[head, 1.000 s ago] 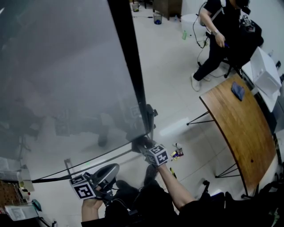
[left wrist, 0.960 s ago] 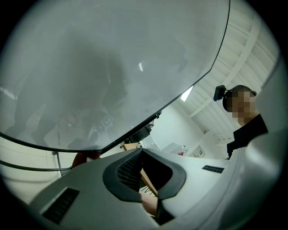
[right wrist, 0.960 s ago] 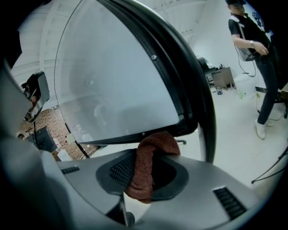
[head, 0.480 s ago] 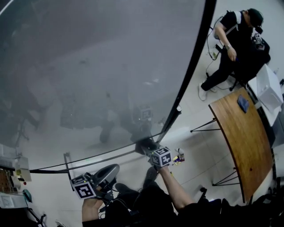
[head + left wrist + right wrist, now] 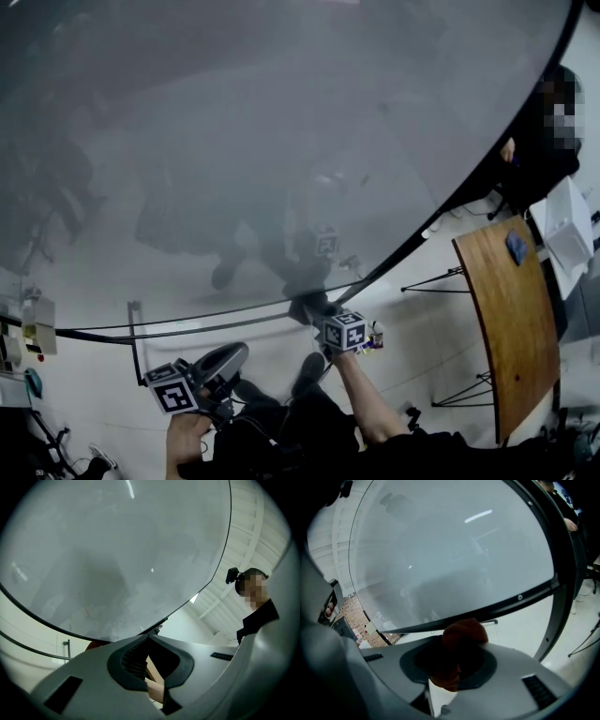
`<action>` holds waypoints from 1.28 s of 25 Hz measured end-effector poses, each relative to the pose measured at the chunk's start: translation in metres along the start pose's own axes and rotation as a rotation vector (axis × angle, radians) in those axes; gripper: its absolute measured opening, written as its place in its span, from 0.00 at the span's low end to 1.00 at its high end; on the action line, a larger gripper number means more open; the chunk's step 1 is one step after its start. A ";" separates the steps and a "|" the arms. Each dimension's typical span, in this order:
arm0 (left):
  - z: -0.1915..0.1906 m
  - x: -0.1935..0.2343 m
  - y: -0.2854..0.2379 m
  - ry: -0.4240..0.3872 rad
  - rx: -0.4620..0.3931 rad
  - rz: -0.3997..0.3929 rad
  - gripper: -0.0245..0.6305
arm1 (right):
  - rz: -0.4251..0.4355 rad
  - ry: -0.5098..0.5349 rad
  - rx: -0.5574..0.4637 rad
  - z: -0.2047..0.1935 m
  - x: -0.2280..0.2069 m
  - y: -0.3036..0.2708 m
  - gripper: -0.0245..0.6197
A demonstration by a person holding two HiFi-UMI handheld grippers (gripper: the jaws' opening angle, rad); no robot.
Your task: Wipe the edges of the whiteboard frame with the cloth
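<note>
One red-brown cloth (image 5: pixel 461 634), low middle of the right gripper view, pinched tight in the right gripper (image 5: pixel 314 314) | just under the dark whiteboard frame (image 5: pixel 487 607); touching or not, I cannot tell | best: press cloth on the edge, slide slowly along it | left gripper (image 5: pixel 234 359), lower left of the head view, closed on nothing

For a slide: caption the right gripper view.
Right hand-held gripper holds a reddish cloth near the whiteboard's dark frame.
</note>
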State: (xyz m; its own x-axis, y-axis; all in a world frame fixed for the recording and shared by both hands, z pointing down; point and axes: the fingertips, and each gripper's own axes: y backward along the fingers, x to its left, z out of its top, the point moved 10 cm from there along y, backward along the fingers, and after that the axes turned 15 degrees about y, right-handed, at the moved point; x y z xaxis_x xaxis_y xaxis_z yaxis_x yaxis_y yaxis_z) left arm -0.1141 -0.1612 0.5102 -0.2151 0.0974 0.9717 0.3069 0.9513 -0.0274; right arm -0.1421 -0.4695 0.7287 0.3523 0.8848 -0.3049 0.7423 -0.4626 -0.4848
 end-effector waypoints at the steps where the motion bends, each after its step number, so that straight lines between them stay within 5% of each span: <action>1: 0.001 0.000 0.003 -0.006 -0.003 0.004 0.03 | 0.003 -0.002 0.001 0.001 0.002 -0.001 0.19; 19: -0.010 -0.006 0.055 0.006 -0.116 -0.049 0.03 | 0.034 -0.002 0.021 0.009 0.030 -0.007 0.19; 32: 0.006 0.038 0.163 0.066 -0.199 -0.068 0.03 | 0.017 -0.060 0.032 0.010 0.099 -0.059 0.19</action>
State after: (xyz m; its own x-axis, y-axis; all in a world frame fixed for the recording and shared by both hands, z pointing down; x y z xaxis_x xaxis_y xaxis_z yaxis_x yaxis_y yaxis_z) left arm -0.0780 -0.0001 0.5412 -0.1821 0.0093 0.9832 0.4721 0.8780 0.0791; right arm -0.1566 -0.3556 0.7186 0.3289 0.8724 -0.3616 0.7177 -0.4798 -0.5047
